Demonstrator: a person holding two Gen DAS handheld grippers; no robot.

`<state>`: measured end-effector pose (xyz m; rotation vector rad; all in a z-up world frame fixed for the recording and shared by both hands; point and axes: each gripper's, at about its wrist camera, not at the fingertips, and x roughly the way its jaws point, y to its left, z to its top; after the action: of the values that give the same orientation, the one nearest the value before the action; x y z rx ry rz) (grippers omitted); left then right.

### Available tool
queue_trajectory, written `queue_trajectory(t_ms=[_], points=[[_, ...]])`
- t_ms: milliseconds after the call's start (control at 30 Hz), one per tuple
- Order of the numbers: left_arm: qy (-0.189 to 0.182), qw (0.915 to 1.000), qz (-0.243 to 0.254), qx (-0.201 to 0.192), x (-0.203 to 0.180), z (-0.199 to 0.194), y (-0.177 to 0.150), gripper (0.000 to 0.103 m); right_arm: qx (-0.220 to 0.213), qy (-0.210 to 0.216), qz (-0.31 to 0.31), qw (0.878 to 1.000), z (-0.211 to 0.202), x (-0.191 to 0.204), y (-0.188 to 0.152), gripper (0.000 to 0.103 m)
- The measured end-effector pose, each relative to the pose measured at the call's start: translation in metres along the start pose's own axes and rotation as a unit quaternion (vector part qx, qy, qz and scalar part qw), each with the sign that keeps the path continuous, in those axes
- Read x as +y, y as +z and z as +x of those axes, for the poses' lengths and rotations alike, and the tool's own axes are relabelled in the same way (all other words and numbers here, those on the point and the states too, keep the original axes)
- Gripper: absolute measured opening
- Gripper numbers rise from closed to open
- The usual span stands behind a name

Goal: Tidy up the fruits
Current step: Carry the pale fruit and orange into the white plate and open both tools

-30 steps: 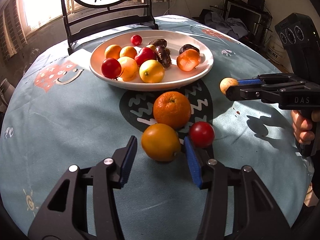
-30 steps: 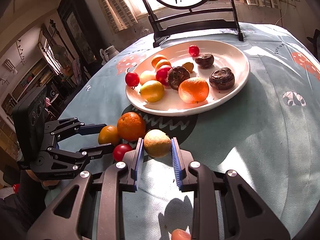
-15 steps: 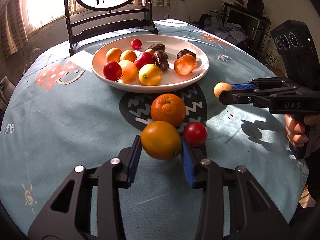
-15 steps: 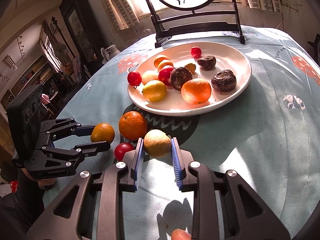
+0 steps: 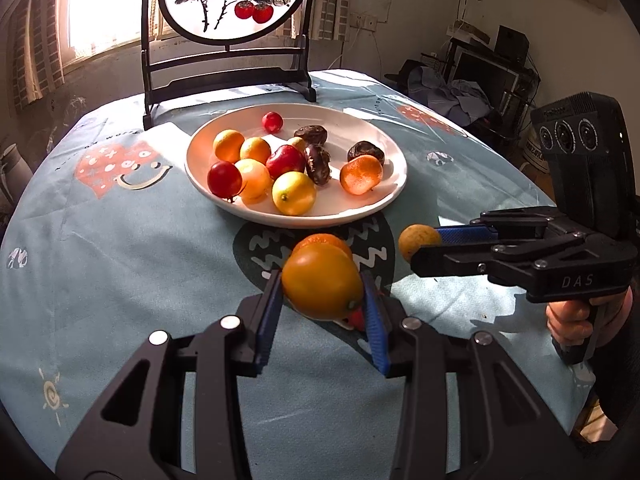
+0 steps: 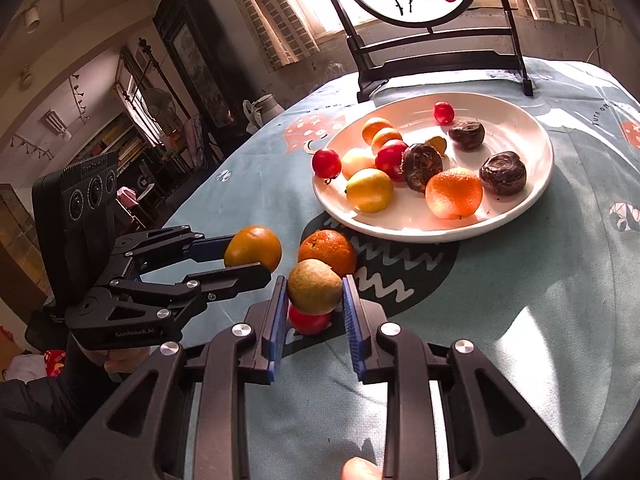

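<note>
Left wrist view: left gripper (image 5: pixel 322 294) clamps smooth orange round fruit (image 5: pixel 322 286), lifted off blue cloth table (image 5: pixel 120 264); right gripper (image 6: pixel 315 305) clamps yellow-brown fruit (image 6: pixel 315 286). Two loose fruits beneath. White round plate (image 5: pixel 384 156) ahead, twelve fruits, right side bare.

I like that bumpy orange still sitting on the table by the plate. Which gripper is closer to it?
Hard to call, maybe the left. The left gripper, holding a smooth orange fruit, is right in front of the bumpy orange. The right gripper, holding a yellow-brown fruit, is also just beside it.

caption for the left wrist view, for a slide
Left gripper holding an orange fruit before the fruit plate.
</note>
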<state>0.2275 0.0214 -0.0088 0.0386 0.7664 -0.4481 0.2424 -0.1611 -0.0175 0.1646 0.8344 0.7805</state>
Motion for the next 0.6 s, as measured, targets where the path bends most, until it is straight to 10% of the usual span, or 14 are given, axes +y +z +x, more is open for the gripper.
queue_trajectory(t_ms=[267,600], points=[[0.035,0.9974,-0.059,-0.02,0.025,0.024,0.046,0.039,-0.115,-0.112,-0.005,0.987,-0.007,-0.015,0.034,0.027],[0.056,0.9961,-0.064,-0.026,0.033,0.063,0.099,0.039,-0.125,-0.163,0.046,0.978,0.016,-0.066,0.067,0.027]])
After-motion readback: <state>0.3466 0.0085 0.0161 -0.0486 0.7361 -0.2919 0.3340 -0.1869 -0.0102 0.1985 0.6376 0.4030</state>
